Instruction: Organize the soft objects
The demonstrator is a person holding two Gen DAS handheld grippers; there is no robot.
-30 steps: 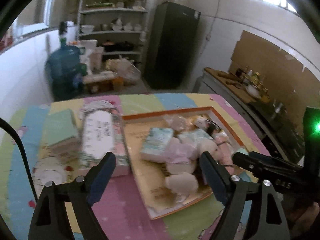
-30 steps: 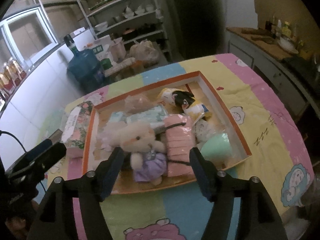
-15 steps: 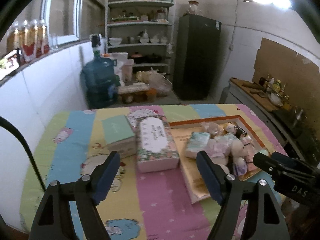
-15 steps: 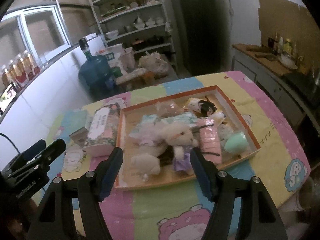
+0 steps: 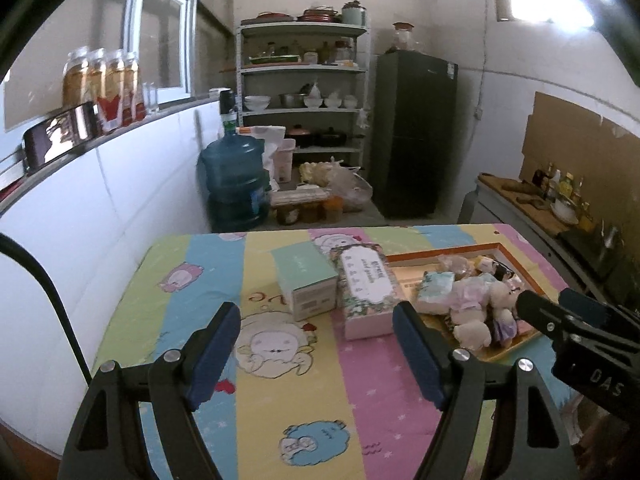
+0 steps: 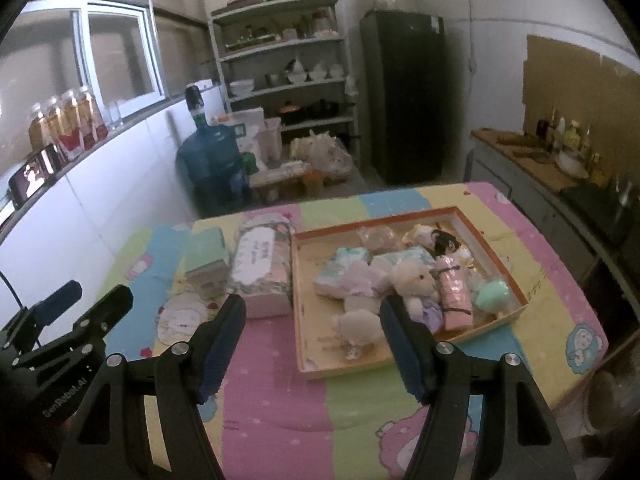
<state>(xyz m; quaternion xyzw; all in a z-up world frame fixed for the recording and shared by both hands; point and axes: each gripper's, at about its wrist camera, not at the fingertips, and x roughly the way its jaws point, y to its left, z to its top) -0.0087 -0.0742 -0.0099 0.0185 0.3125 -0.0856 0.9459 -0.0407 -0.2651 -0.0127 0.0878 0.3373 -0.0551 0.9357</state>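
An orange-rimmed tray [image 6: 490,236] on the right of the table holds a pile of soft things: a white teddy bear [image 6: 416,282], a pink roll [image 6: 454,296], a mint-green plush [image 6: 494,296] and tissue packs [image 6: 344,270]. The tray also shows in the left wrist view [image 5: 516,250]. My left gripper [image 5: 316,344] is open and empty, held above the table's near left. My right gripper [image 6: 312,336] is open and empty, above the table in front of the tray. Each gripper shows at the edge of the other's view.
A floral tissue box [image 6: 262,268] and a mint-green carton [image 6: 208,258] stand left of the tray on the striped cartoon tablecloth [image 6: 280,400]. Behind the table are a blue water jug [image 5: 234,182], a shelf rack [image 5: 304,92], a dark fridge [image 5: 414,132] and a counter [image 5: 532,204] at right.
Both grippers have pulled back and up from the tray, so the whole table now shows. Both stay open and empty. The objects have not moved.
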